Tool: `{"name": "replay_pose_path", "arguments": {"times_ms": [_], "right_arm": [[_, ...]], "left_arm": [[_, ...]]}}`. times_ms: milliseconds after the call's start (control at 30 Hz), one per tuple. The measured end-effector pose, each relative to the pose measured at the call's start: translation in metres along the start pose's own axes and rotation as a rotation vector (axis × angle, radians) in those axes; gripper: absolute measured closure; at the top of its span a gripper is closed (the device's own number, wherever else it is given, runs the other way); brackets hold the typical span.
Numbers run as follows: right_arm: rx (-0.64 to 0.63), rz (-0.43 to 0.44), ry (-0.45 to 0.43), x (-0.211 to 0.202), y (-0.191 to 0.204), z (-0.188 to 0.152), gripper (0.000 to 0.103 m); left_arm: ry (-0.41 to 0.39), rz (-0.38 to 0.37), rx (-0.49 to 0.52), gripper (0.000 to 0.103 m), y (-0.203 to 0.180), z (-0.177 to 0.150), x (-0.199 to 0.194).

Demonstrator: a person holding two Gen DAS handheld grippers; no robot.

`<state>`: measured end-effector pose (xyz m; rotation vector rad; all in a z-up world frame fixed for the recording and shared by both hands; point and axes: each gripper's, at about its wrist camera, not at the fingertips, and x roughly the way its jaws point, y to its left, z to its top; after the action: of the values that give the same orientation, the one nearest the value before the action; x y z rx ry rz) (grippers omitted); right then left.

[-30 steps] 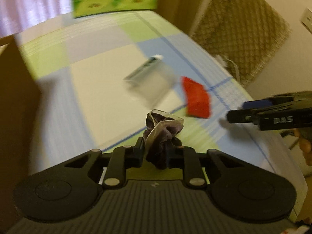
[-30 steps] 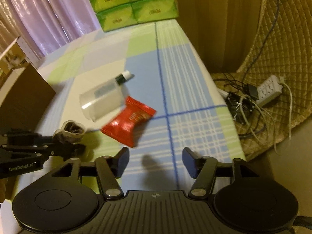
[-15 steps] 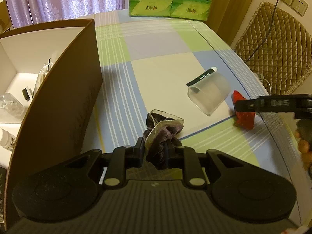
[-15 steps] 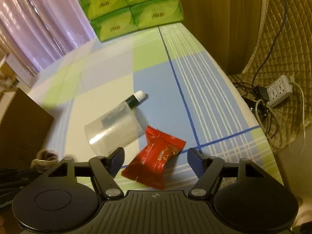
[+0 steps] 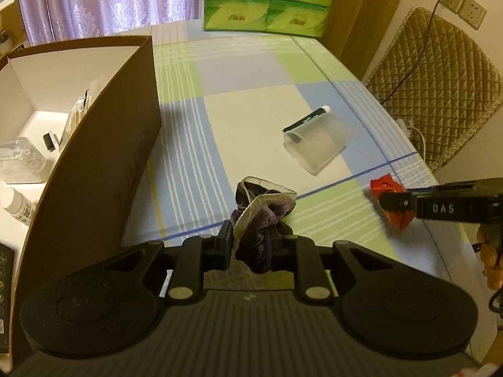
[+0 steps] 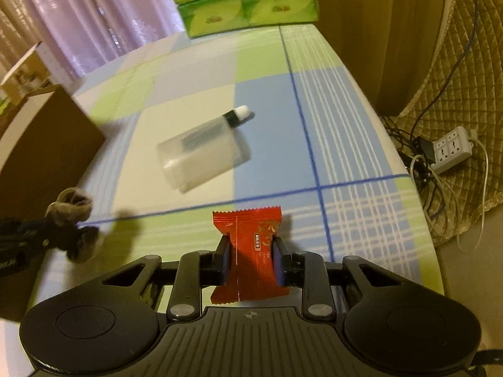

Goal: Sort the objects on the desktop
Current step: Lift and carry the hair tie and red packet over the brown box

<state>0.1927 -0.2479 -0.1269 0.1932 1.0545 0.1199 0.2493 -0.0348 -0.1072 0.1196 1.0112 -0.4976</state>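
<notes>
Scrunchie (image 5: 259, 216), dark purple with a pale ribbon edge, is sitting clamped between the two fingers of the left tool (image 5: 250, 245), which is holding it above the checked surface (image 5: 251, 72) just beside the brown wall of an open box (image 5: 103, 163). In the right wrist view the same scrunchie (image 6: 70, 209) is showing at the left edge, blurred.

Red candy wrapper (image 6: 251, 251) is standing upright between the fingers of the right tool (image 6: 251, 262), which is clenching it at the waist; its crimped top edge is rising clear of the fingertips. From the left wrist view the wrapper (image 5: 385, 187) is partly hiding behind the right tool (image 5: 408, 202), with part of a hand (image 5: 490, 257) gripping the handle at the frame edge.

Clear plastic cup (image 6: 204, 157) is lying on its side on the cream square of the surface, well apart from both tools. A dark tube with a white cap (image 6: 239, 116) is lying just behind the cup, touching or nearly touching it; which one cannot be told.

Inside the box, a clear container (image 5: 19, 163) and a white bottle (image 5: 15, 204) are resting on the white floor. Green tissue packs (image 6: 245, 0) are standing at the far end of the surface. A power strip (image 6: 452, 147) with cables is lying on the quilted pad to the right.
</notes>
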Motion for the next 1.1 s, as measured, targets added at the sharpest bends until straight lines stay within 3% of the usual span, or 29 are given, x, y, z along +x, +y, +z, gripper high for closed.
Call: {"name": "replay_pose_path", "arguments": {"times_ms": [367,500,1100], "right_arm": [[-0.124,0.135,-0.039,-0.05,0.052,-0.012,0.079],[-0.174,0.18,-0.044,-0.062,0.076,-0.016,0.079],[-0.366,0.35,-0.057,-0.074,0.193,-0.028,0.079]], "left_arm": [[-0.076,-0.012,-0.039,0.086,-0.004,-0.015,-0.057],[-0.09,0.016,-0.068,0.086,0.0,-0.023,-0.08],[-0.221,0.145,-0.199,0.086,0.073,-0.063,-0.186]]}}
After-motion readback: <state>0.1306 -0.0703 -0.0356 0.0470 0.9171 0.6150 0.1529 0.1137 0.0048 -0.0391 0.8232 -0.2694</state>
